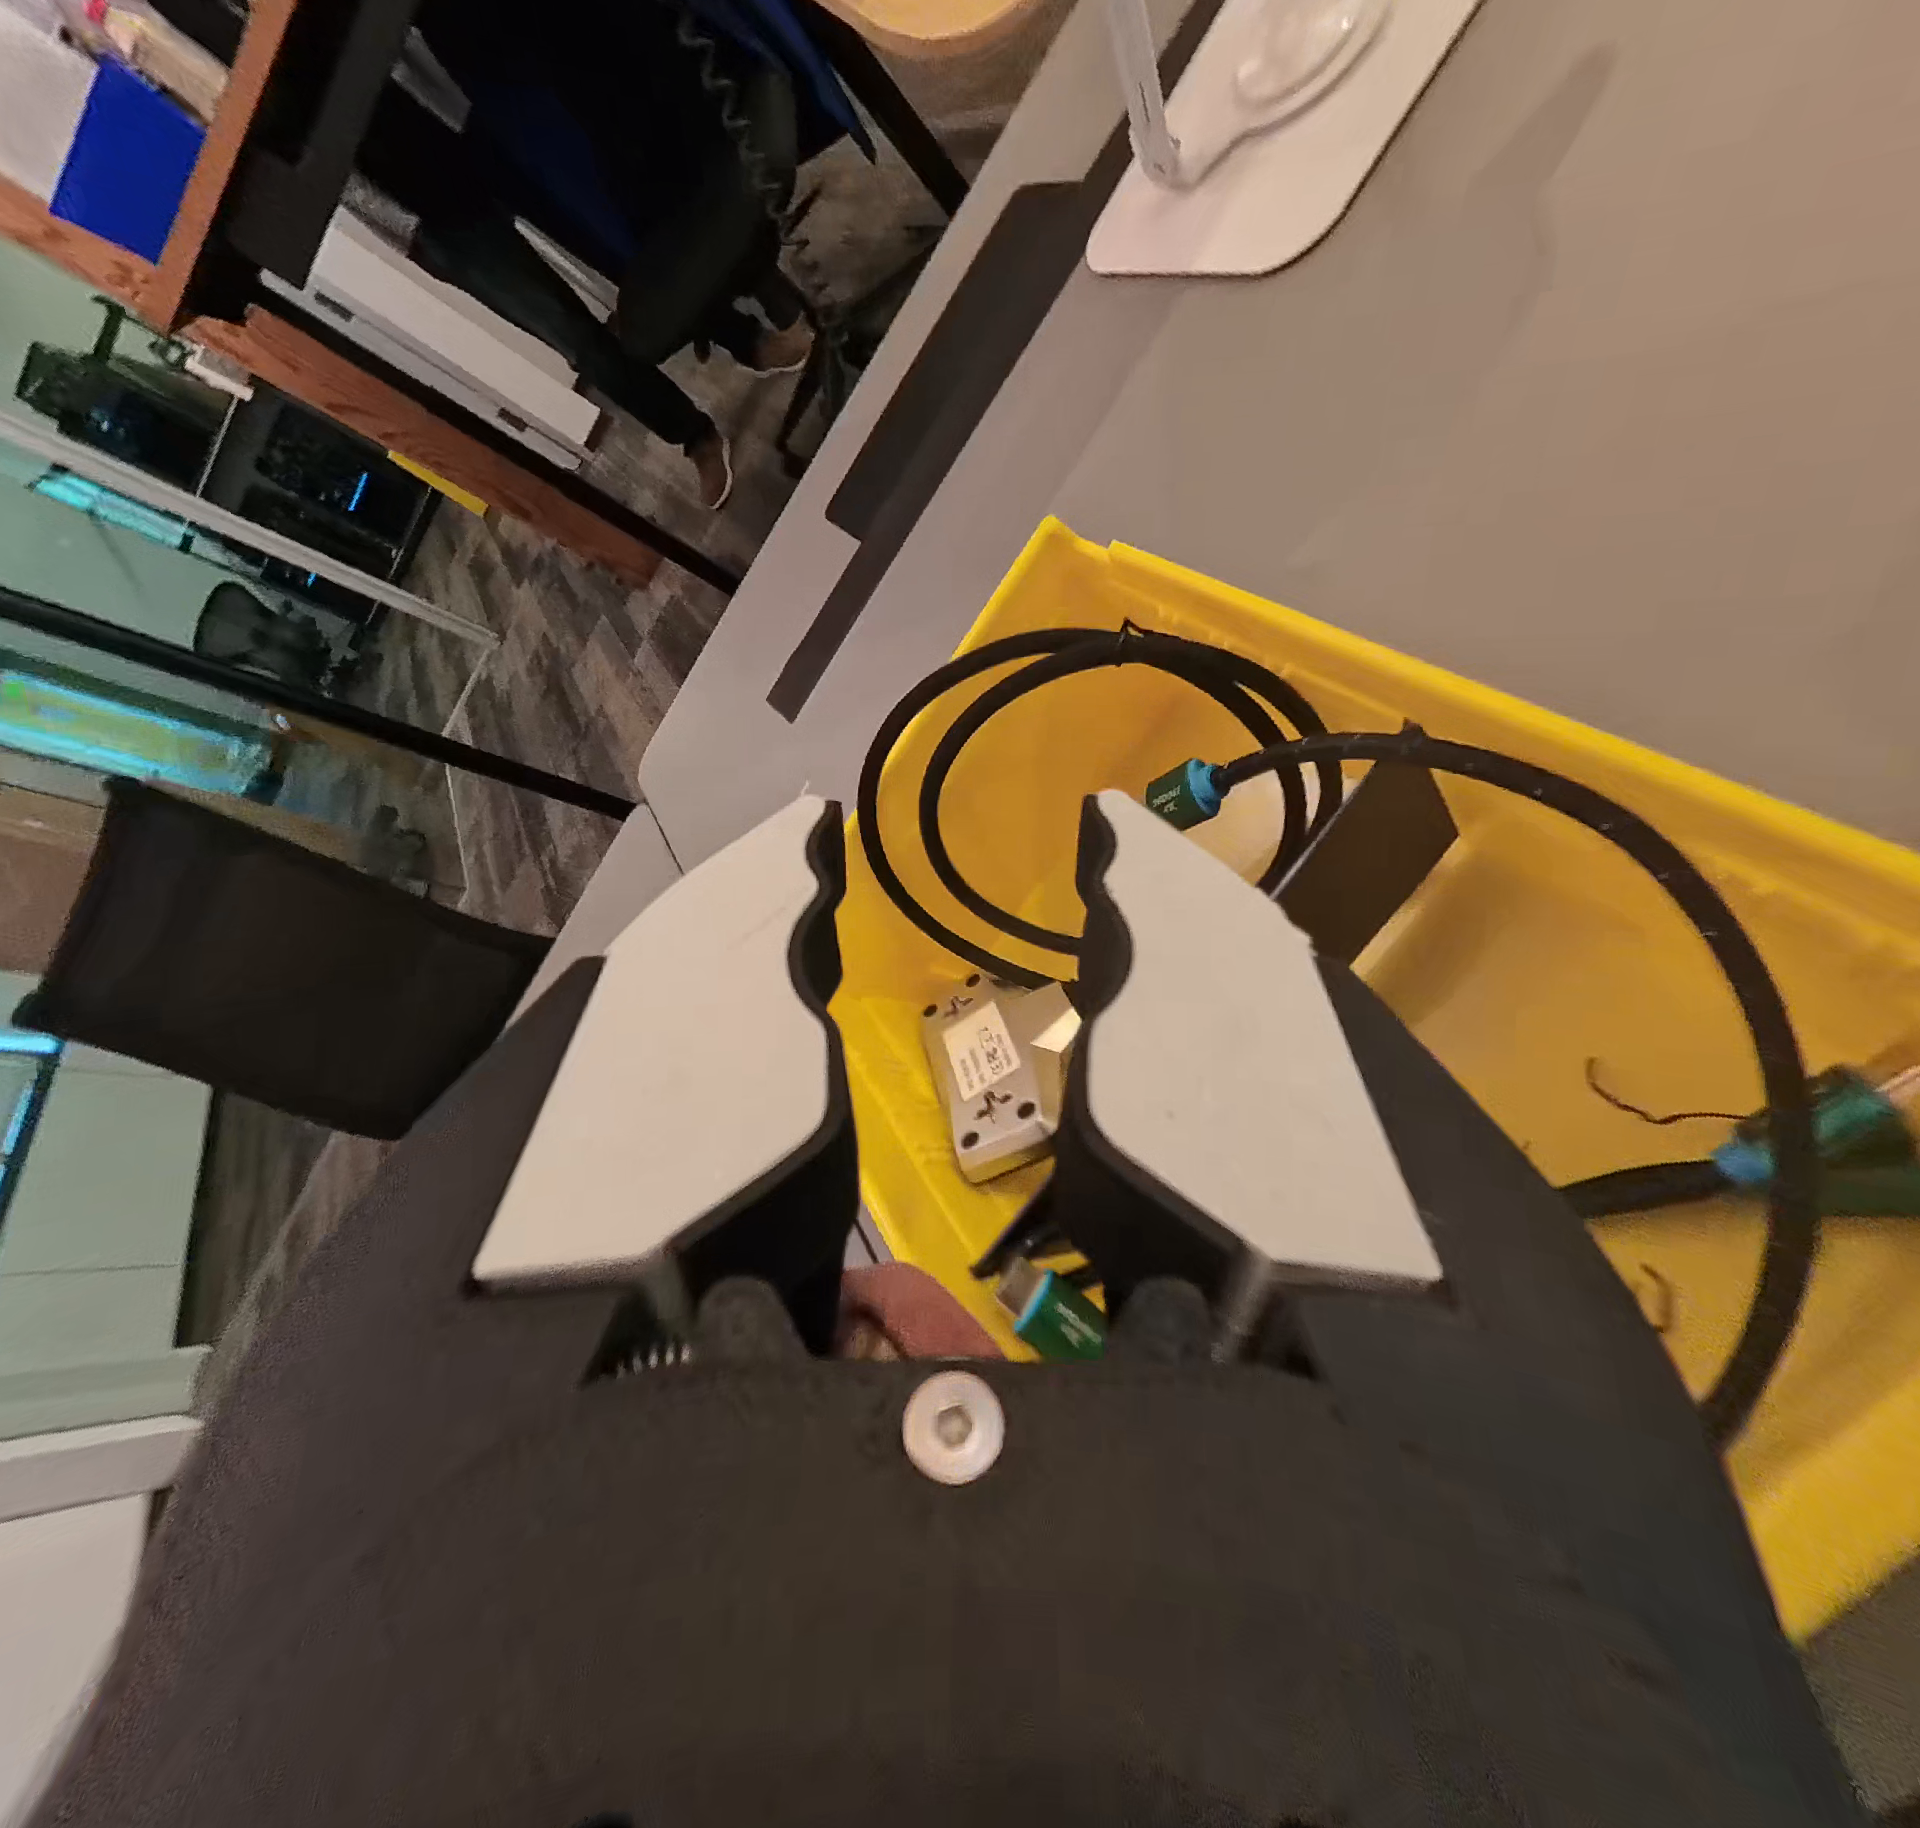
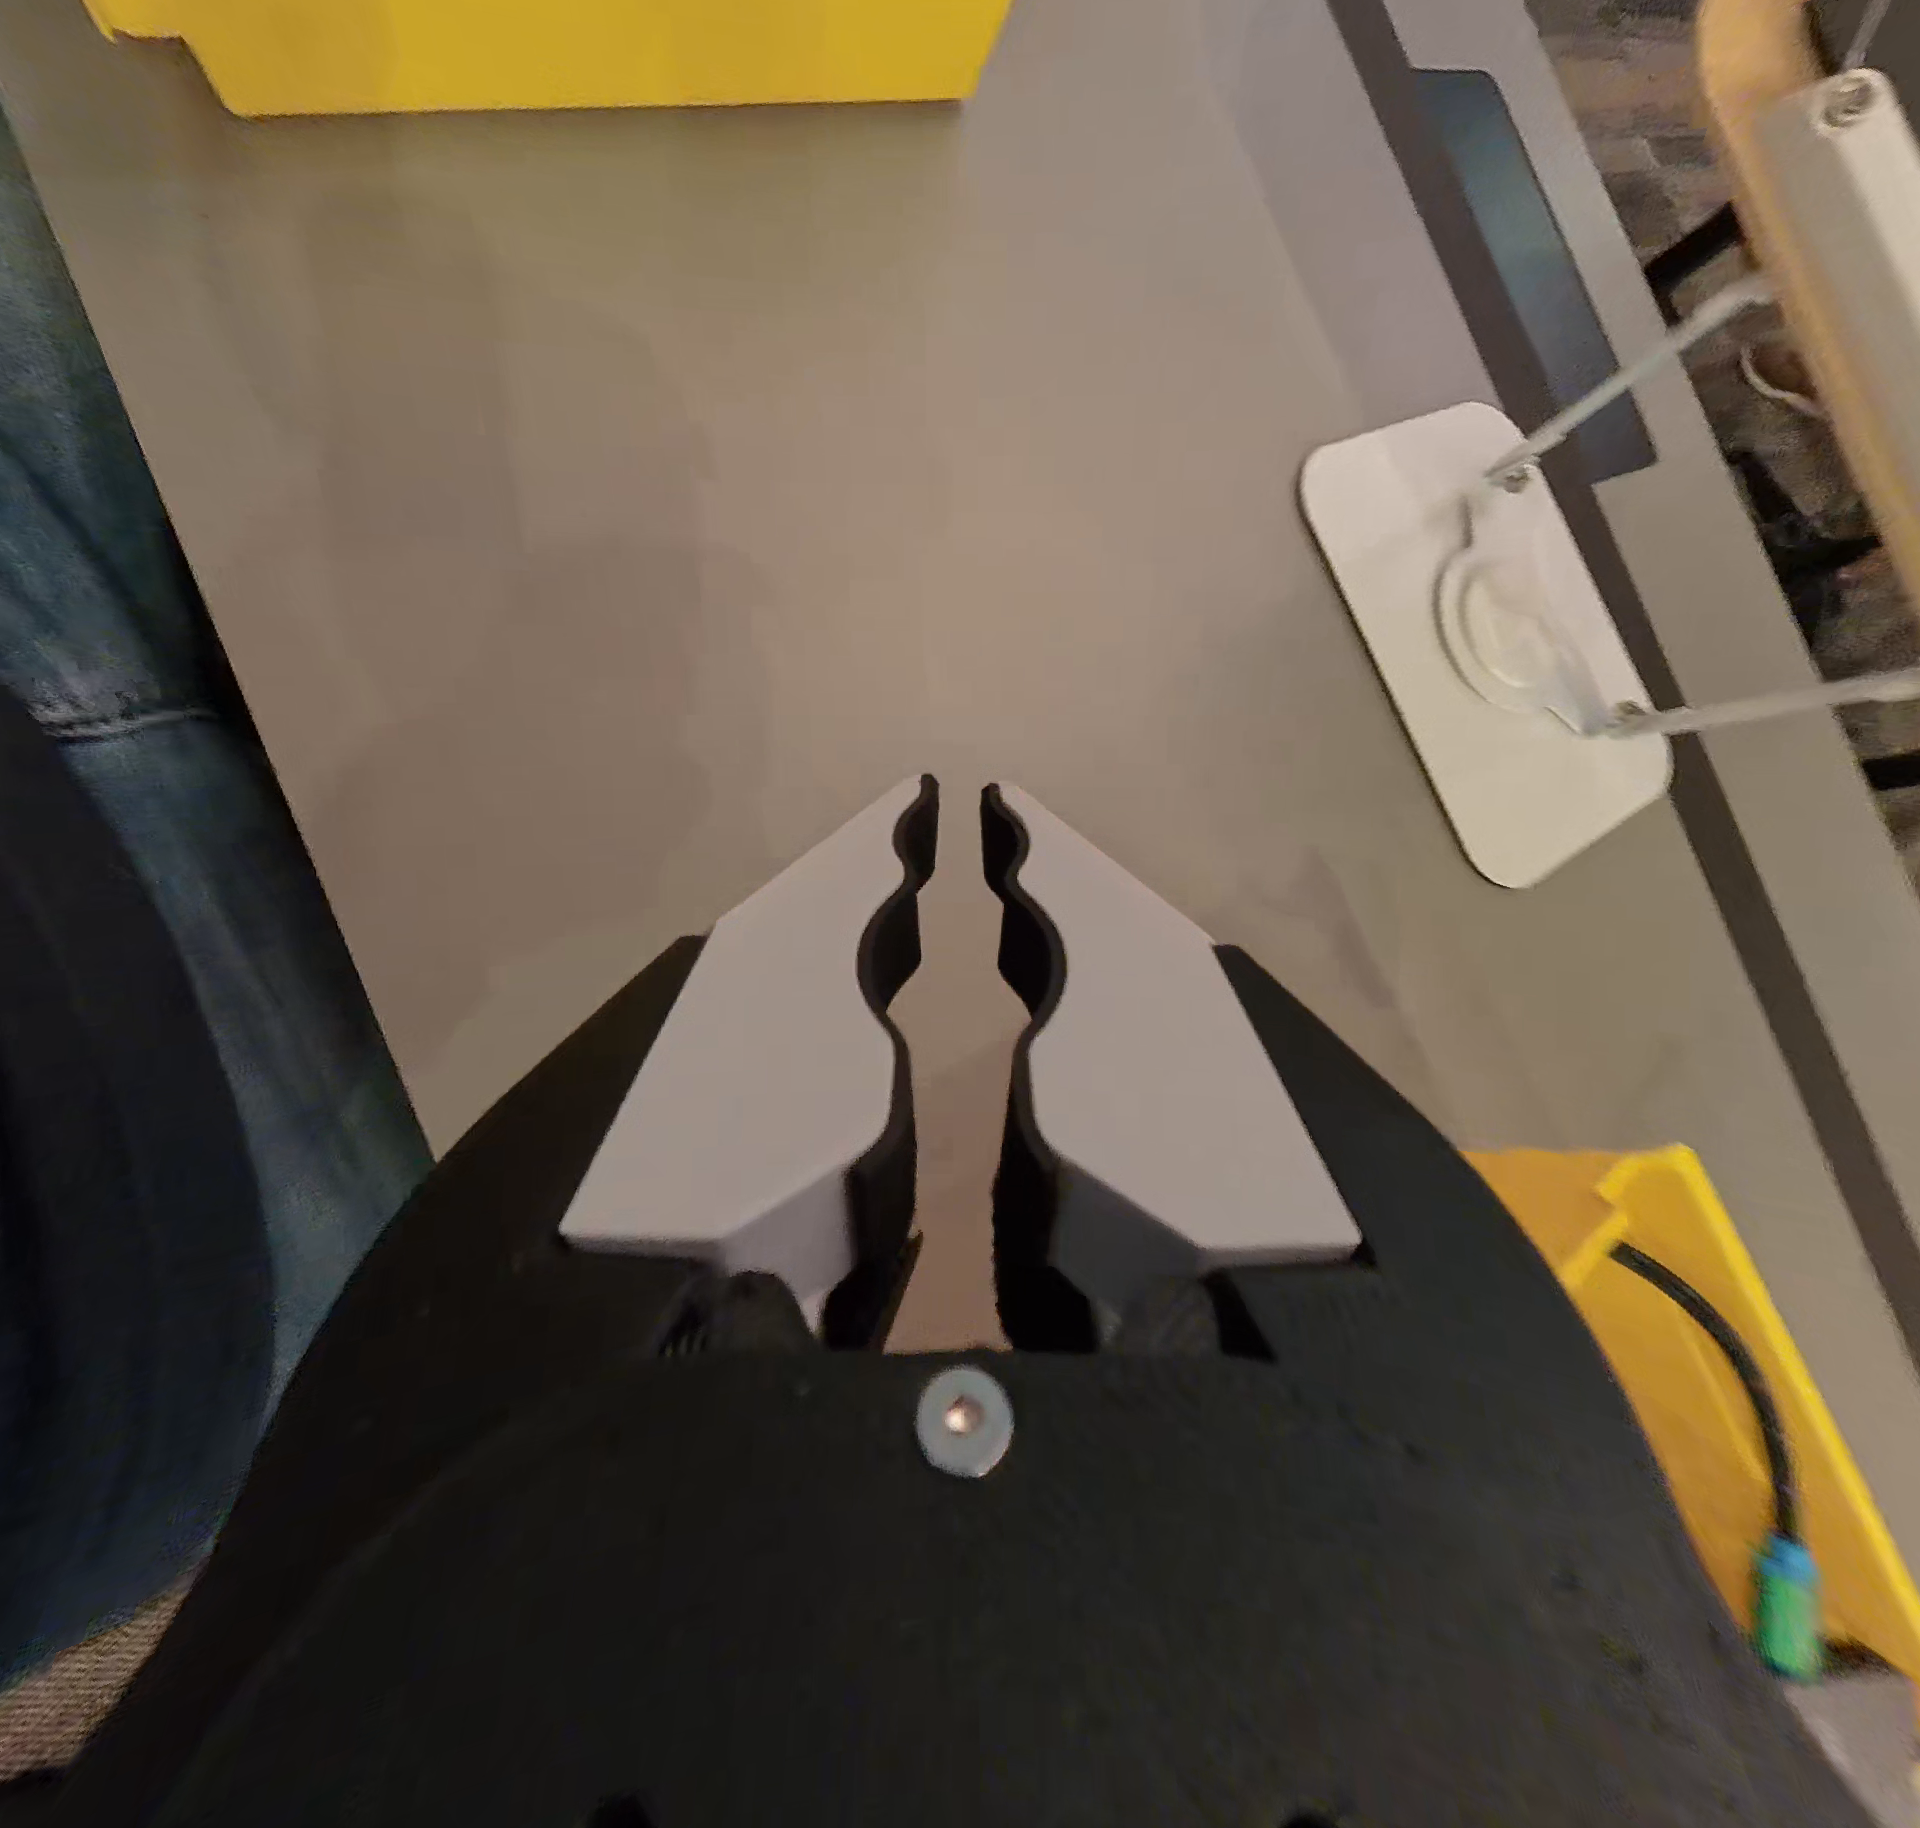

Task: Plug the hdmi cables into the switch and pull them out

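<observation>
In the left wrist view a yellow bin (image 1: 1299, 583) holds a small silver HDMI switch (image 1: 992, 1082), looped black HDMI cables (image 1: 894, 739) and a black box (image 1: 1371, 843). Green-and-blue plugs lie loose: one by the right finger (image 1: 1184, 791), one under the gripper (image 1: 1060, 1316), one at the right (image 1: 1849, 1144). My left gripper (image 1: 961, 807) is open and empty above the switch. My right gripper (image 2: 956, 786) is nearly closed with a narrow gap and is empty over the bare grey table (image 2: 727, 428).
A white stand base (image 2: 1486, 635) sits at the table's far edge, also in the left wrist view (image 1: 1278, 116). A second yellow bin (image 2: 582, 22) lies ahead of the right gripper. The cable bin's corner (image 2: 1662, 1238) shows at lower right. A person's jeans (image 2: 104, 583) are at left. The left gripper's tips are roughly 35 centimetres from the right gripper's.
</observation>
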Motion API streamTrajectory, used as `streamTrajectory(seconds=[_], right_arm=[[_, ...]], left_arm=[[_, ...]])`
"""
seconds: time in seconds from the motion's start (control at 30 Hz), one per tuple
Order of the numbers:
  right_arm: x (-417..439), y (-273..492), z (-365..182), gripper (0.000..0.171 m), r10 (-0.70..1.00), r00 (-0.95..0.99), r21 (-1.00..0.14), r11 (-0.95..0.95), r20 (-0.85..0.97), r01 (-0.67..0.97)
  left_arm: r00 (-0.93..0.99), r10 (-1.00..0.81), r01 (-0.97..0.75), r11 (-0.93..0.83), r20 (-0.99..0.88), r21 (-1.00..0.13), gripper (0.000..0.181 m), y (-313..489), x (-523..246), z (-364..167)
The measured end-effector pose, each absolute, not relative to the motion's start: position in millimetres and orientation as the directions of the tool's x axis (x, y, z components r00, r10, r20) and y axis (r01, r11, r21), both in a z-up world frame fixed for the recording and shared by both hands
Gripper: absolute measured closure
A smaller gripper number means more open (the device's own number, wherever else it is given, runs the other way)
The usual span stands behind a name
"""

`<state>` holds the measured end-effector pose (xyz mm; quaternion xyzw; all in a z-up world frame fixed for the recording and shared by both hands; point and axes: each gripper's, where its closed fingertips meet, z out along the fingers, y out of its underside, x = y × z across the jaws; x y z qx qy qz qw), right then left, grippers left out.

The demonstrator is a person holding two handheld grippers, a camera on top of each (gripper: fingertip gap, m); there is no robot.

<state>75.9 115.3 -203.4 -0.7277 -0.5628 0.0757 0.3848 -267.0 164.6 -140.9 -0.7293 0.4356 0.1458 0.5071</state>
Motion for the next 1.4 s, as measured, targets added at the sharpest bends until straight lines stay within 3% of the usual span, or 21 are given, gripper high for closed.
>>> streamTrajectory(seconds=[0.17,0.27,0.47,0.57,0.6,0.73,1.4], right_arm=[[62.7,105.8,-231.7,0.163,0.897,0.287,-0.592,-0.035,0.336,0.805],[57.9,103.7,-234.5,0.163,0.912,0.306,-0.641,-0.064,0.274,0.764],[52.9,98.6,-249.4,0.163,0.927,0.279,-0.63,-0.063,0.25,0.774],[49.8,96.4,-253.2,0.163,0.933,0.266,-0.629,-0.058,0.242,0.775],[49.1,95.8,-254.3,0.163,0.935,0.262,-0.629,-0.057,0.239,0.776],[49.8,96.0,-257.0,0.163,0.936,0.26,-0.627,-0.058,0.236,0.777],[46.3,98.4,-248.5,0.161,0.929,0.289,-0.657,-0.069,0.233,0.751]], left_arm=[[0.427,-0.502,-0.884,-0.06,-0.752,-0.463,0.133,202.0,-262.0,-164.3],[0.308,-0.51,-0.935,-0.005,-0.803,-0.355,0.13,223.5,-254.3,-179.8],[0.033,-0.46,-0.991,0.102,-0.887,-0.09,0.127,255.3,-243.0,-205.7],[-0.078,-0.445,-0.992,0.126,-0.892,0.024,0.143,264.3,-242.3,-221.6],[-0.096,-0.419,-0.99,0.134,-0.903,0.043,0.155,267.2,-241.4,-222.4],[-0.149,-0.318,-0.986,0.117,-0.936,0.117,0.172,275.3,-244.7,-212.3],[0.18,0.135,-0.982,-0.036,-0.974,-0.186,0.175,270.5,-306.3,-50.6]])
